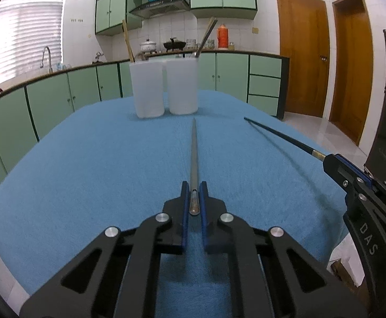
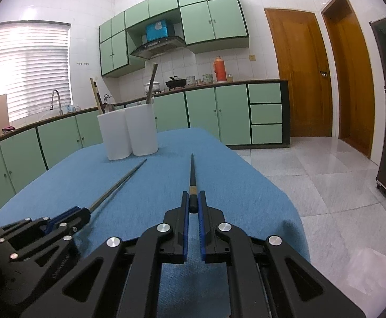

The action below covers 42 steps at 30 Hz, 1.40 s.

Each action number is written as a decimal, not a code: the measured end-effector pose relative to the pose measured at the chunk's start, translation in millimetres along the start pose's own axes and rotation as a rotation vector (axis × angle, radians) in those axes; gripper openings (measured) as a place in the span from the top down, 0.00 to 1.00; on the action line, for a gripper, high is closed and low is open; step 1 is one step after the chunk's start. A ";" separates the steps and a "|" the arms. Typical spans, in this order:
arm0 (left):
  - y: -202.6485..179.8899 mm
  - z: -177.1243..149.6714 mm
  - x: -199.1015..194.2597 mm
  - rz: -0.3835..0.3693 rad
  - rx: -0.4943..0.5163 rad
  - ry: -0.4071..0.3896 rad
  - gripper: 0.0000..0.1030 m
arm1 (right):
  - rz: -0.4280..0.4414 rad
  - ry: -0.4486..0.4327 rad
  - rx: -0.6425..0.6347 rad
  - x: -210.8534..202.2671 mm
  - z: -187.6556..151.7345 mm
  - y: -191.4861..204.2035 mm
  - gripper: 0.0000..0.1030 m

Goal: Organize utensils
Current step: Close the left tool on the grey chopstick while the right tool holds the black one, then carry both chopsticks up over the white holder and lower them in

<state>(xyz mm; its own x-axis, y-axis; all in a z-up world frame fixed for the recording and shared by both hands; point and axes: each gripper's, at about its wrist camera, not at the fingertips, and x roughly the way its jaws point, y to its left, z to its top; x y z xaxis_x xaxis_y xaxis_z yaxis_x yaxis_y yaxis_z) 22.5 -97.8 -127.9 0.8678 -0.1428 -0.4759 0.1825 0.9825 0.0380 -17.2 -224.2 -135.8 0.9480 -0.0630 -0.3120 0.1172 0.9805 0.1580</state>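
Chopsticks in both hands here, one per tool. The left tool (image 1: 194, 198) is pinched right down on the butt end of a grey metal chopstick (image 1: 193, 153), blue pads squeezing it from both sides, and the stick runs straight ahead over the blue cloth (image 1: 87, 159) that covers the surface. Its tip ends just short of the two white holders (image 1: 163, 87) standing side by side near the far edge of the cloth. Can't really tell if the tip touches the cloth or floats just over it.

The right tool (image 2: 193, 204) is likewise clamped tight, this one on a black chopstick (image 2: 192, 169) with a gold-ish band near the handle end. It's gripped by the thick end and points forward, a bit off to the right of the holders.

Both holders already have stuff in them: a pale wooden stick (image 1: 127, 39) leans out of the left one, with a spoon-looking thing next to it, and a couple of darker sticks (image 1: 207, 37) poke out of the right one.

Behind it all there's a counter with green cabinets (image 2: 200, 111), a pot, a wok and an orange thermos (image 2: 220, 69).
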 end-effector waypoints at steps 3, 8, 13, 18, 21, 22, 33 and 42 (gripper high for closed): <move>1.2 7.8 -9.9 0.009 0.014 -0.042 0.93 | 0.003 -0.018 -0.012 -2.5 6.8 -1.4 0.94; 7.5 28.4 -28.2 0.020 0.020 -0.122 0.93 | 0.021 -0.067 -0.033 -9.2 27.8 -3.4 0.94; 16.4 54.8 -45.7 0.020 0.021 -0.200 0.94 | 0.060 -0.131 -0.062 -16.5 60.8 -2.6 0.94; 25.4 88.5 -58.6 -0.006 0.028 -0.255 0.94 | 0.134 -0.161 -0.073 -17.9 102.7 0.5 0.94; 31.7 110.3 -66.7 -0.020 0.025 -0.290 0.94 | 0.191 -0.163 -0.077 -16.1 131.1 4.9 0.94; 34.2 118.8 -68.6 -0.032 0.024 -0.294 0.94 | 0.204 -0.160 -0.075 -15.5 137.8 6.0 0.94; 51.6 175.6 -67.8 -0.091 0.024 -0.277 0.94 | 0.328 -0.075 -0.097 13.4 208.2 30.5 0.94; 70.2 213.2 -57.1 -0.084 -0.002 -0.310 0.94 | 0.379 -0.089 -0.122 31.5 247.1 59.3 0.94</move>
<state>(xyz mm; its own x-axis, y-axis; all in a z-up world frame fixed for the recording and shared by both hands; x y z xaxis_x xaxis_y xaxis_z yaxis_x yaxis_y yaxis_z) 84.2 -46.3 89.3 0.9492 -0.2532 -0.1871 0.2592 0.9658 0.0079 92.8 -214.1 95.3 0.9399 0.2964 -0.1695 -0.2765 0.9519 0.1318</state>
